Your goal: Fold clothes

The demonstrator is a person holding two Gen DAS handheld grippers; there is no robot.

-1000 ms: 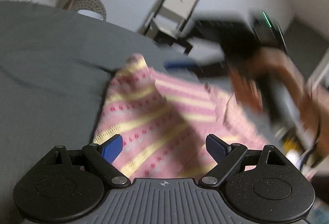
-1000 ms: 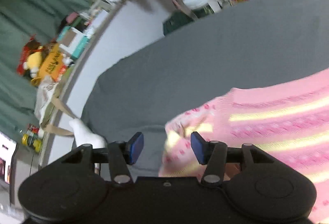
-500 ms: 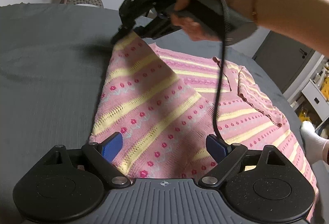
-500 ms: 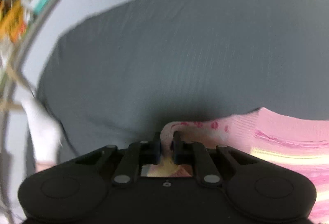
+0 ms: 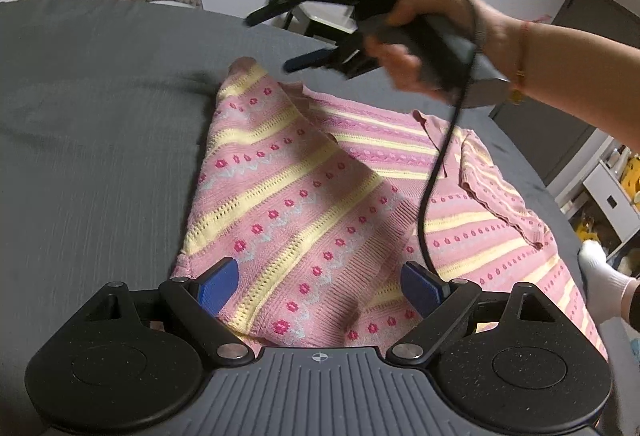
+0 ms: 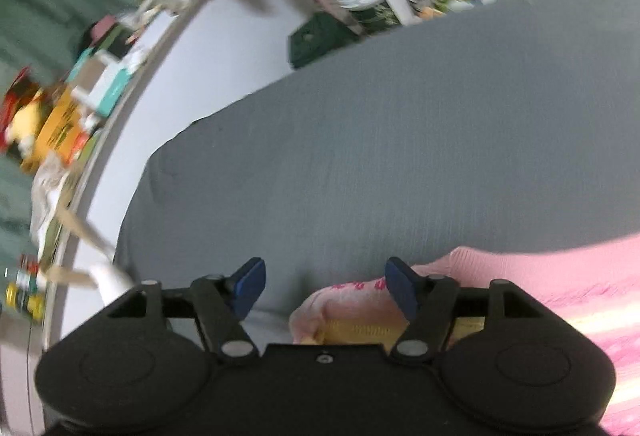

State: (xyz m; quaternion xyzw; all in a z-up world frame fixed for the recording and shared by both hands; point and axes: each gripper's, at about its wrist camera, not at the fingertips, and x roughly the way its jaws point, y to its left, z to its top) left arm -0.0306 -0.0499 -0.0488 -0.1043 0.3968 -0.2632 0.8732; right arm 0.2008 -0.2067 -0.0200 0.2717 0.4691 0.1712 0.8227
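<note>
Biggest risk is the folded-over flap of the sweater (image 5: 304, 195) sliding back open on the grey bed (image 5: 92, 139), since both my grippers are wide open holding nothing: left gripper (image 5: 320, 286) hovers over its near hem, right gripper (image 6: 326, 286) just above its far corner.

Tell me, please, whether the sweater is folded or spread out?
Partly folded: one side of the sweater lies doubled diagonally over the body, the rest flat on the gray cover.
</note>
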